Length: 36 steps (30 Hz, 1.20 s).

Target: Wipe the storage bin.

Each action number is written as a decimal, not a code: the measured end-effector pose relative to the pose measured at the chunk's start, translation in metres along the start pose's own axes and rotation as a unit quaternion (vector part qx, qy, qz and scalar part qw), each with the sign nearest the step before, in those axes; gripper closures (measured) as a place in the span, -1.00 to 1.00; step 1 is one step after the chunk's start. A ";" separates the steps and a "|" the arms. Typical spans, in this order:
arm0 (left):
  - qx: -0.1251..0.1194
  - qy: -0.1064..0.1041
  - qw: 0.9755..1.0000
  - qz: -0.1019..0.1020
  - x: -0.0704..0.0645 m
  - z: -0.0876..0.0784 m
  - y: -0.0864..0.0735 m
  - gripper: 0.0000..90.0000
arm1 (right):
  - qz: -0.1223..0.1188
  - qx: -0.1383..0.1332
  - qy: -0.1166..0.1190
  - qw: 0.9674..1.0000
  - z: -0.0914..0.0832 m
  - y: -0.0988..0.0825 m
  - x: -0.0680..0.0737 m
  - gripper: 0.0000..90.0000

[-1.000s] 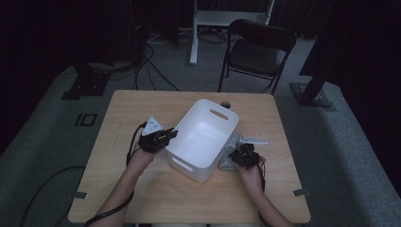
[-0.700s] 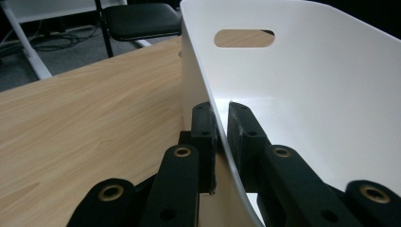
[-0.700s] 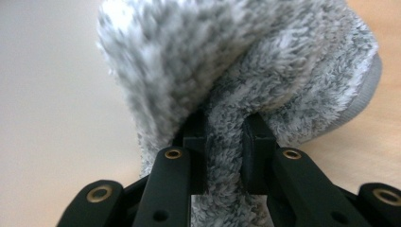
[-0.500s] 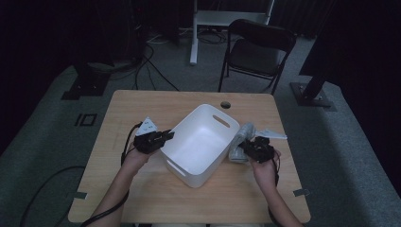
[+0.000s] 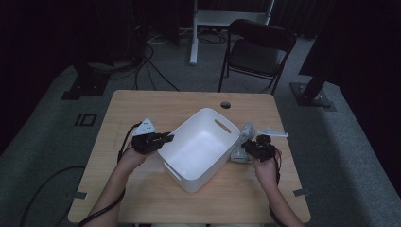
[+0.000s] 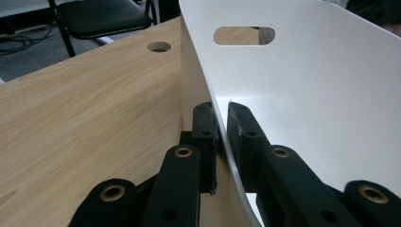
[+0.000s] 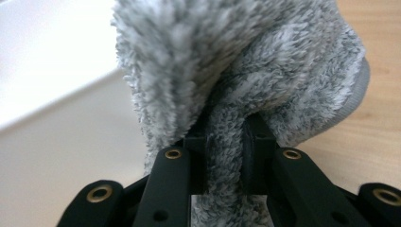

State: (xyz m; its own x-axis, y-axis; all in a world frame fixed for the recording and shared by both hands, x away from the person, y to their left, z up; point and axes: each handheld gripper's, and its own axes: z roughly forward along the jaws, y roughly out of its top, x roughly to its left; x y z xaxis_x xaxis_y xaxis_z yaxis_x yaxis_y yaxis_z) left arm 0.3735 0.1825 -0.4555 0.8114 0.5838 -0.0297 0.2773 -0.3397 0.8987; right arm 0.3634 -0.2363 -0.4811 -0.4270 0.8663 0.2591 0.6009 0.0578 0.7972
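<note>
grey fluffy cloth pinched between jaws

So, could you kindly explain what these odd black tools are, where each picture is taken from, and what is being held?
No robot here: a person holds a two-jaw tool in each hand. The high view looks down on the light wooden table; each of the other two cameras rides on one tool and looks along its jaws. The left gripper is pinched on the wall of the empty white plastic bin with handle slots. The right gripper is shut on a fluffy grey cloth beside the bin. A small white object lies behind that hand.
</note>
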 end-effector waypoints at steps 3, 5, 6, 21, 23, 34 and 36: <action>-0.001 0.003 1.000 0.000 0.000 0.000 0.000 0.83 | 0.001 0.015 -0.006 1.000 0.007 -0.007 -0.001 0.69; -0.001 0.004 1.000 0.000 -0.001 0.000 0.000 0.83 | 0.005 0.021 -0.009 1.000 0.012 -0.011 -0.002 0.69; -0.001 0.006 1.000 -0.003 0.000 0.000 0.000 0.83 | 0.005 0.028 -0.012 1.000 0.015 -0.013 -0.002 0.70; -0.008 0.020 1.000 0.003 0.003 0.001 0.000 0.80 | 0.012 0.050 -0.014 0.999 0.024 -0.016 -0.014 0.69; -0.010 0.027 0.999 0.016 0.003 0.001 0.000 0.79 | 0.013 0.039 -0.023 0.999 0.017 -0.009 -0.018 0.69; -0.011 0.072 0.997 0.032 0.015 -0.002 0.001 0.44 | 0.045 0.022 -0.063 0.997 -0.002 0.017 -0.057 0.68; -0.007 0.073 0.997 0.025 0.020 -0.002 0.003 0.38 | 0.048 0.028 -0.068 0.996 0.001 0.018 -0.062 0.66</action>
State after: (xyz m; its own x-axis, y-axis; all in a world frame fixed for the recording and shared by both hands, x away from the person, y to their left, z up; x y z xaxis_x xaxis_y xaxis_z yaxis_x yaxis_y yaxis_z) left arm 0.3897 0.1951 -0.4527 0.7397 0.6683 0.0782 0.2304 -0.3607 0.9038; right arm 0.4014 -0.2883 -0.4829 -0.2725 0.9283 0.2529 0.6731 -0.0039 0.7395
